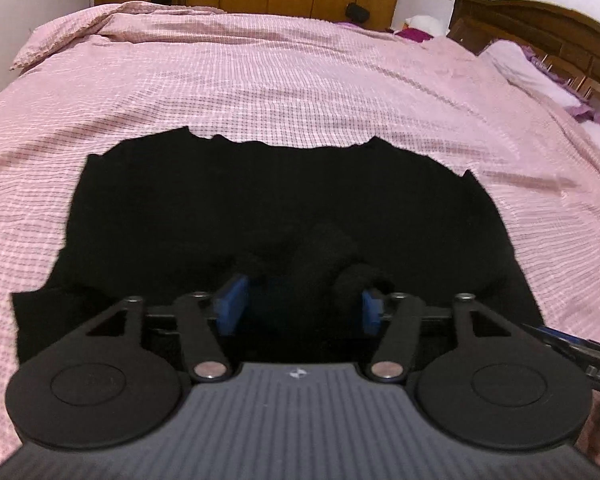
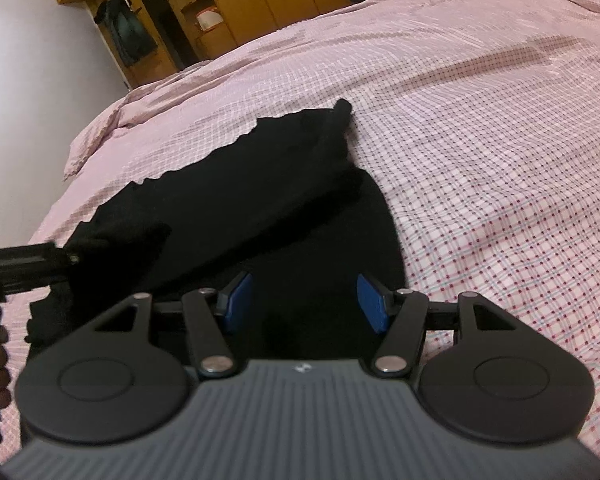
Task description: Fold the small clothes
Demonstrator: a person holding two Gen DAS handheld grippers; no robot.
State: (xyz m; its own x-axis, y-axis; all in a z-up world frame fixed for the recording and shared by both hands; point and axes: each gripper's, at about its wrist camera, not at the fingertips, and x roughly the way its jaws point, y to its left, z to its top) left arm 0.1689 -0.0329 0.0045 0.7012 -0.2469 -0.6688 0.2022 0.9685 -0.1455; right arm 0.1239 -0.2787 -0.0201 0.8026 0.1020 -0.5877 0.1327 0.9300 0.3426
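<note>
A small black garment (image 1: pixel 268 208) lies spread on the pink checked bedspread (image 1: pixel 300 80). My left gripper (image 1: pixel 300 304) is open, its blue pads (image 1: pixel 232 304) low over the garment's near part, where the cloth bunches up between the fingers. In the right wrist view the garment (image 2: pixel 268 184) runs away to the far left, with one layer folded over another. My right gripper (image 2: pixel 304 300) is open over the garment's near right end, nothing clamped. The left gripper's body (image 2: pixel 16 268) shows at the left edge.
The bedspread (image 2: pixel 480 140) stretches wide to the right and beyond the garment. A dark wooden headboard (image 1: pixel 540 36) and pillows (image 1: pixel 532 72) stand at the right. Wooden wardrobes (image 2: pixel 260 4) stand beyond the bed's far side.
</note>
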